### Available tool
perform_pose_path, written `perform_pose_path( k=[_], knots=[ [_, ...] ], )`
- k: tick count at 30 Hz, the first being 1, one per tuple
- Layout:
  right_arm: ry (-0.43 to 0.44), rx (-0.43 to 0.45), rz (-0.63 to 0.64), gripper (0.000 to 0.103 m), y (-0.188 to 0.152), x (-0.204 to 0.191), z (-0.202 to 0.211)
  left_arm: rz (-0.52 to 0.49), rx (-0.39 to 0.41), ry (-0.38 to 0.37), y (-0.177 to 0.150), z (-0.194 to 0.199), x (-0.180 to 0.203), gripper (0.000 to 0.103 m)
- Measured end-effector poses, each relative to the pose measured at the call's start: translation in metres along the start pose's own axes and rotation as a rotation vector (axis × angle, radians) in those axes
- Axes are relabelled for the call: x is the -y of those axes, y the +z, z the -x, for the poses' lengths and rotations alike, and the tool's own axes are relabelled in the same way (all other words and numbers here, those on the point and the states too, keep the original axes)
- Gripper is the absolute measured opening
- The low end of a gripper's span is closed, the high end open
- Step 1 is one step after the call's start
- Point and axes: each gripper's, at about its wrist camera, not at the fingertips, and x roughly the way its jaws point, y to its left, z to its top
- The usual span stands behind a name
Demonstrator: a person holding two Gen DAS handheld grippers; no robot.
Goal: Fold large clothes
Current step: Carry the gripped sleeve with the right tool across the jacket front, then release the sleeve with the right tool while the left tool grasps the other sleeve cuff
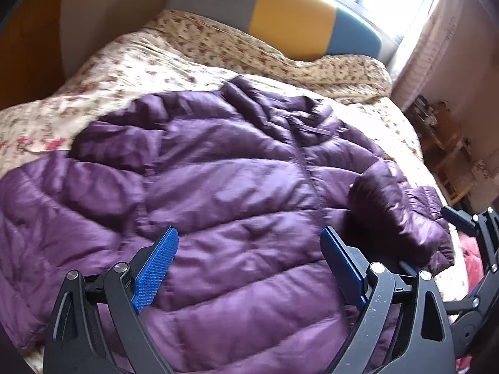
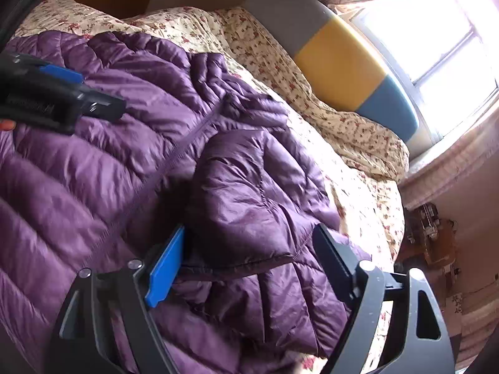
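A purple puffer jacket (image 1: 224,187) lies spread front-up across the middle of the bed (image 1: 131,62), on its flowered quilt, collar toward the headboard (image 1: 290,18). One sleeve (image 2: 249,193) is folded in over the chest, on the side nearest the bed's window edge. The left gripper (image 1: 249,265) hangs spread over the jacket's lower body, pinching nothing. The right gripper (image 2: 246,265) is also spread, the folded sleeve's cuff between its jaws but unpressed. The likely trouble: the slick, springy padding may push the sleeve back open, and a fingertip could snag it and drag the fold askew.
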Motion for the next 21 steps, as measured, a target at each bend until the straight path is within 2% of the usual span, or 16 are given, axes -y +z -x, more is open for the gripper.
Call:
perform_pose_path(
  k=[2,4,9,12,14,15,17,21],
  knots=[
    [-0.006,-0.002,0.008,0.093,-0.01,0.005,0.005,0.003,-0.008,-0.04,0.002,-0.003,0.011,0.092],
    [-0.001,-0.005,0.019,0.094,-0.015,0.005,0.008,-0.003,-0.013,-0.061,0.004,-0.005,0.02,0.092],
    [0.007,-0.028,0.033,0.097,-0.026,0.006,0.004,0.023,-0.044,-0.184,0.009,-0.011,0.045,0.092],
    [0.013,-0.014,0.034,0.101,-0.029,0.003,0.008,-0.001,-0.089,-0.207,0.009,-0.019,0.062,0.091],
    [0.024,-0.013,0.039,0.101,-0.032,-0.002,0.009,-0.026,-0.128,-0.205,0.009,-0.026,0.073,0.08],
    [0.032,-0.015,0.044,0.101,-0.034,-0.005,0.009,-0.036,-0.145,-0.208,0.007,-0.031,0.078,0.079],
    [0.039,-0.019,0.056,0.101,-0.036,-0.01,0.009,-0.065,-0.164,-0.18,0.003,-0.036,0.084,0.064],
    [0.052,-0.021,0.024,0.101,-0.04,-0.006,0.01,-0.064,-0.156,-0.143,-0.004,-0.035,0.076,0.064]
  ],
)
